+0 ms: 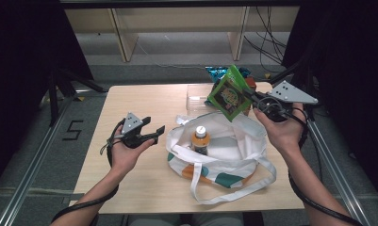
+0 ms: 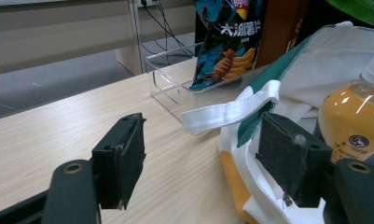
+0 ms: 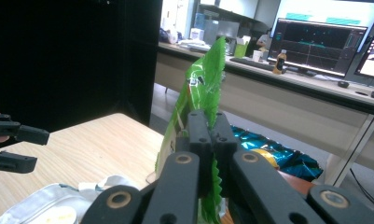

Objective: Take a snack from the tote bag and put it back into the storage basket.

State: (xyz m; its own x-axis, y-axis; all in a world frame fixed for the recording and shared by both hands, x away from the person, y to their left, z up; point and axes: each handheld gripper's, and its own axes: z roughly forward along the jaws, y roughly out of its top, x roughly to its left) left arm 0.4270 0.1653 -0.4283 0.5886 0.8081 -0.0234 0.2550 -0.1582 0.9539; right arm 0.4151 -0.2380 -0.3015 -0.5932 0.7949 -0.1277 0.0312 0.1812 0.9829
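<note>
High view: right tongs (image 1: 250,98) pinch the green snack bag (image 1: 229,94) by its edge seam, holding it in the air above the open tote bag (image 1: 224,155) on the desk (image 1: 130,179). Left tongs (image 1: 154,132) spread, nothing between them, beside the tote's strap. Snack bag looks light, crinkly, air-filled and slippery; contents likely fragile, so grip the flat sealed seam, not the puffed middle. Orange drink bottle (image 1: 201,140) stands inside the tote

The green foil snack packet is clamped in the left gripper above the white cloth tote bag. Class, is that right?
Not quite. The green foil snack packet is clamped in the right gripper, not the left, above the white cloth tote bag; the high view shows it.
</note>
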